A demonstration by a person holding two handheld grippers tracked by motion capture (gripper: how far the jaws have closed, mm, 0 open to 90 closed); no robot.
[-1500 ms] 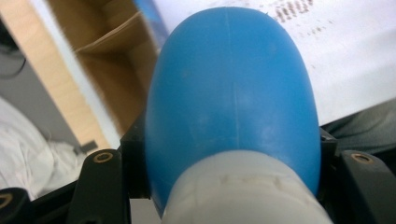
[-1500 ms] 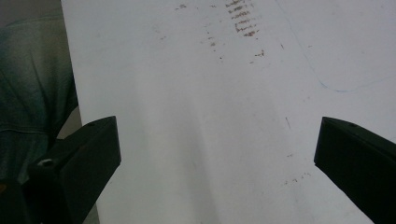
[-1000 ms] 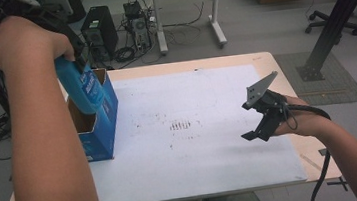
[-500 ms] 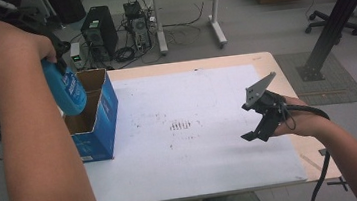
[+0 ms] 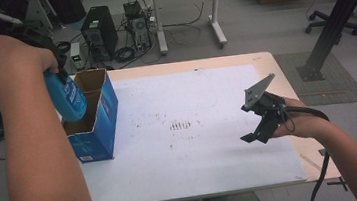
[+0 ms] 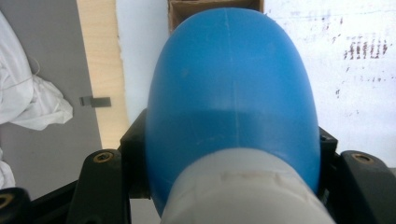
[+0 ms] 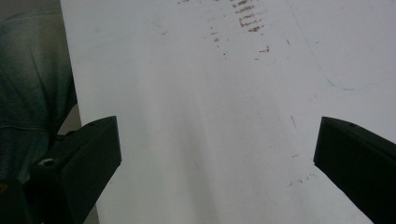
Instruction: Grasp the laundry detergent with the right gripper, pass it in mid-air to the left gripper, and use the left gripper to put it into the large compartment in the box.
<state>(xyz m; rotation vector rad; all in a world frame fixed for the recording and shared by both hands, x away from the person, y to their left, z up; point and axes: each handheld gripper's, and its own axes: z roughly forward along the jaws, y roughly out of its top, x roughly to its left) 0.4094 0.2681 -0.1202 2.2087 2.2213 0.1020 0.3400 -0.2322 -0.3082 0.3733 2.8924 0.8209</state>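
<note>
a wooden table (image 5: 273, 65) is carrying a large white sheet (image 5: 207, 102) that is covering most of its top, with a patch of small brown marks (image 5: 181, 125) sitting near the middle of the sheet

a blue cardboard box (image 5: 99, 124) is standing open-topped on the left part of the sheet, its flaps up and its brown inside showing

the left gripper (image 5: 60, 75) is being held high over the table's left side, just above the box, and its jaws are clamped on either side of a blue bottle (image 5: 68, 97); in the left gripper view the bottle (image 6: 233, 107) is lying straight along the jaws, its pale cap end nearest the camera and its rounded blue body pointing away toward the box's open top, which is showing just past it. from the high view the bottle is hanging tilted, its lower end right at the box's mouth, though whether it is touching the cardboard is hard to tell

the right gripper (image 5: 255, 135) is hovering over the right part of the sheet, well apart from the box and bottle, with a grey three-cornered plate on top; in the right gripper view (image 7: 217, 154) its jaws are standing wide apart with nothing between them, bare white sheet lying beneath
</note>
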